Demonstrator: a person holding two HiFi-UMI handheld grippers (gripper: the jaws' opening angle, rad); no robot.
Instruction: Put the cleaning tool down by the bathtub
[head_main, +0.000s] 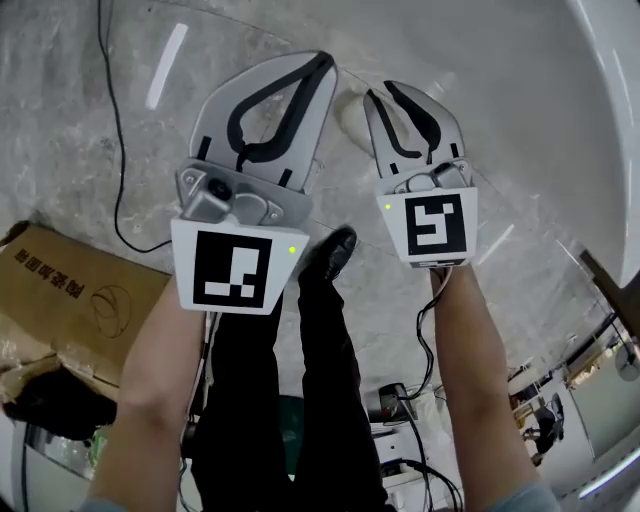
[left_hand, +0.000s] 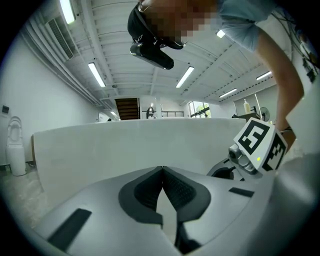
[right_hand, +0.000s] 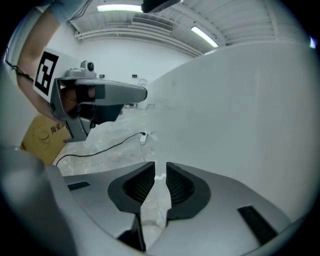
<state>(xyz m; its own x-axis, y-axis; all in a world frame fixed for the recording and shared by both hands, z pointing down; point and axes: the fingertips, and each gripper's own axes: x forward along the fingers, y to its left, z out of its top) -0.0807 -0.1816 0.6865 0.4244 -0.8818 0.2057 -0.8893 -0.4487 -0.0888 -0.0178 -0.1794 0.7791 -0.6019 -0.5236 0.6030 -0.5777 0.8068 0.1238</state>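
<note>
No cleaning tool shows in any view. The white bathtub (head_main: 612, 90) curves along the right edge of the head view, and its wall (left_hand: 125, 145) fills the space ahead of both grippers (right_hand: 240, 110). My left gripper (head_main: 325, 60) points at the grey floor with its jaw tips touching and nothing between them (left_hand: 161, 171). Just to its right, my right gripper (head_main: 379, 90) has its jaws a narrow gap apart, and only floor shows through the gap (right_hand: 160, 167). Neither gripper holds anything.
A brown cardboard box (head_main: 70, 300) lies on the floor at the left. A black cable (head_main: 115, 150) runs across the floor to a white power strip (right_hand: 143, 137). The person's black trouser leg and shoe (head_main: 330, 255) stand below the grippers.
</note>
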